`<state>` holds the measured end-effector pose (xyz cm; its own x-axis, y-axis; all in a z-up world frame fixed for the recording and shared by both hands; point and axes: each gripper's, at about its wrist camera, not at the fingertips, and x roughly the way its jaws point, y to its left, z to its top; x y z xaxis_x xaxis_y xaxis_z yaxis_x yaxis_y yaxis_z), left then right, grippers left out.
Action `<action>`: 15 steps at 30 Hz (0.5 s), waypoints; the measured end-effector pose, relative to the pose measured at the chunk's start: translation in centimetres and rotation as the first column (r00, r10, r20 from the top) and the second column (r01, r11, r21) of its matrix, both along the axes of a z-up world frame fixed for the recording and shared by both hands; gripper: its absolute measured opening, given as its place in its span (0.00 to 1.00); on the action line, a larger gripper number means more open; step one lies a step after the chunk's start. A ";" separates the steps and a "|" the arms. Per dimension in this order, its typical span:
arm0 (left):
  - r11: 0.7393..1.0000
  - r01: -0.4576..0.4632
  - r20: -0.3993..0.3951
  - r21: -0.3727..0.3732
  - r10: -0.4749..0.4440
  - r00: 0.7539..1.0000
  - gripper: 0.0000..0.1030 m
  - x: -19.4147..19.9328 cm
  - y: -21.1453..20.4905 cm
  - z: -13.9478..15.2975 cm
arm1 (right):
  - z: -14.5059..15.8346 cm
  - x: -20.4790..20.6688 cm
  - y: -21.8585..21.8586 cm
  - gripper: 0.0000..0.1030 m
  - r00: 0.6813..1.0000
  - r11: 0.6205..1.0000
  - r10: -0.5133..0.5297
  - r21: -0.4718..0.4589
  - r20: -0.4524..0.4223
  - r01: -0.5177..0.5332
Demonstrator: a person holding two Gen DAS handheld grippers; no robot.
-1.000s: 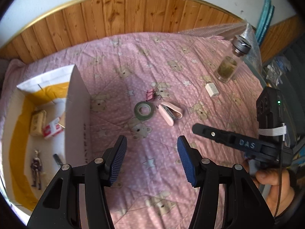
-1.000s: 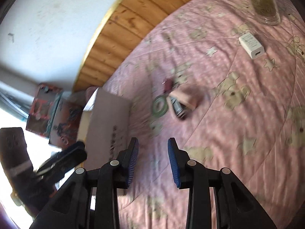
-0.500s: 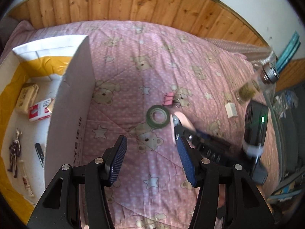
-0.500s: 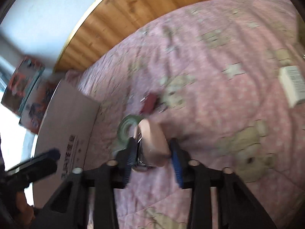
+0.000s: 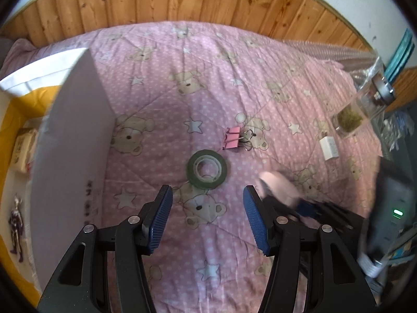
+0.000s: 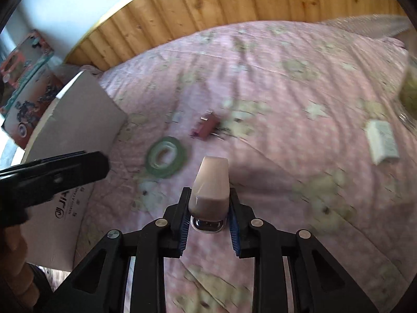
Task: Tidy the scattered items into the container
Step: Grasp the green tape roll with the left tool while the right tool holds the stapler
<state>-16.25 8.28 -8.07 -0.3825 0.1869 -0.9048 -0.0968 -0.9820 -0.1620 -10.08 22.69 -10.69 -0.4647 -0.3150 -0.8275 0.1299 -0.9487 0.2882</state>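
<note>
My right gripper [image 6: 208, 214] is shut on a pink stapler [image 6: 210, 182] and holds it above the pink quilt; the stapler also shows blurred in the left wrist view [image 5: 278, 187]. My left gripper [image 5: 207, 214] is open and empty, just short of a green tape roll [image 5: 207, 168]. A pink binder clip [image 5: 232, 138] lies beyond the roll. The cardboard box [image 5: 78, 135] stands at the left, holding a toy figure [image 5: 16, 224] and small packets. The roll [image 6: 166, 156] and clip [image 6: 204, 126] also show in the right wrist view.
A white charger block [image 5: 329, 148] and a glass jar [image 5: 362, 109] with a metal lid lie at the right. A wooden headboard [image 5: 208, 5] runs along the far side. Toy boxes [image 6: 23, 78] stand behind the cardboard box.
My right gripper moved onto the pink stapler, shut on it and lifted it. My left gripper moved forward toward the green tape roll, still open.
</note>
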 end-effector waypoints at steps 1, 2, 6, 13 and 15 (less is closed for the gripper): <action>1.000 0.004 0.007 -0.014 -0.004 1.000 0.58 -0.3 0.4 -0.6 | 0.2 0.4 0.6 0.27 1.000 1.000 -0.018 0.014 0.011 0.017; 0.999 0.008 0.017 -0.031 -0.008 1.000 0.58 -0.7 0.7 -1.4 | 0.4 1.0 1.0 0.27 0.999 0.999 -0.031 0.025 0.016 0.030; 0.996 0.018 0.046 -0.091 -0.014 0.999 0.58 -2.2 1.8 -4.5 | 0.6 2.3 1.4 0.27 0.998 0.996 -0.058 0.062 0.017 0.057; 0.995 0.007 -0.004 -0.103 -0.007 1.000 0.61 -2.9 2.0 -5.1 | -1.0 1.1 1.4 0.30 0.996 0.996 -0.085 0.029 -0.007 0.085; 0.992 0.008 -0.035 -0.125 -0.012 0.999 0.50 -2.5 2.0 -5.1 | -1.1 1.0 1.6 0.27 0.995 0.995 -0.100 0.018 -0.014 0.100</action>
<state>-18.77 10.25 -13.13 -0.4135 0.0775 -0.9072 -0.1102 -0.9933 -0.0346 -9.13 24.32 -11.80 -0.5037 -0.2509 -0.8267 0.0378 -0.9624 0.2690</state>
